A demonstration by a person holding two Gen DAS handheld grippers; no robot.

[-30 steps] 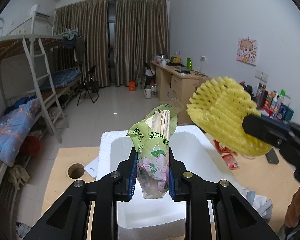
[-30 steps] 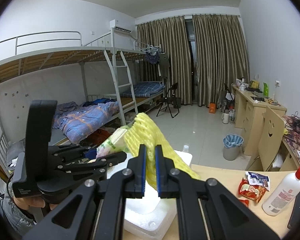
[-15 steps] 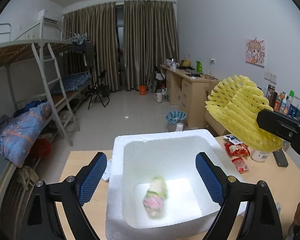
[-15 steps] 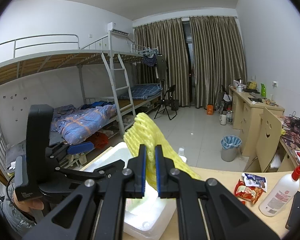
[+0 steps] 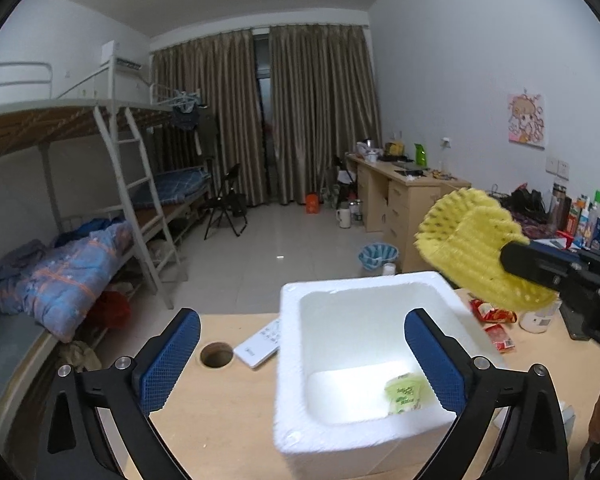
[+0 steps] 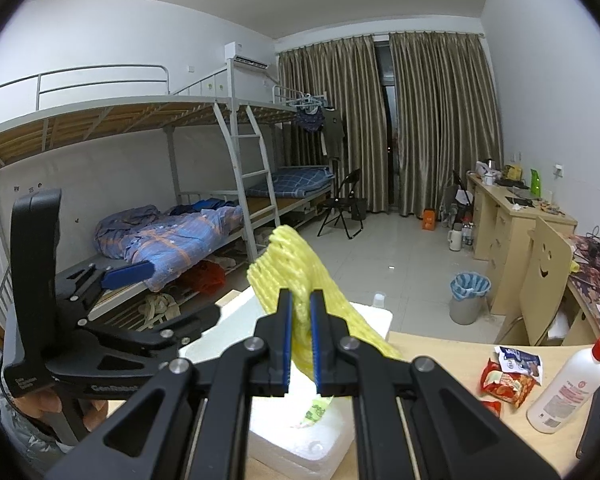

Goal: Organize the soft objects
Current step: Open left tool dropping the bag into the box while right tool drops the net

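A green tissue packet (image 5: 405, 393) lies on the floor of the white foam box (image 5: 300, 432), toward its right wall, having been dropped there within the last second from the left gripper (image 5: 300, 354), whose blue-padded jaws are now spread wide and empty above the box. A yellow foam fruit net (image 6: 296, 280) is held clenched in the right gripper (image 6: 301, 340), poised beside the box's right rim and seemingly just above it, though depth is hard to judge through the fisheye. One soft item is thus judged stowed, with the net likely next. Snack packets (image 6: 508, 380), a spray bottle (image 6: 564, 392) and a remote (image 5: 260, 342) are seen on the wooden desk (image 5: 220, 420).
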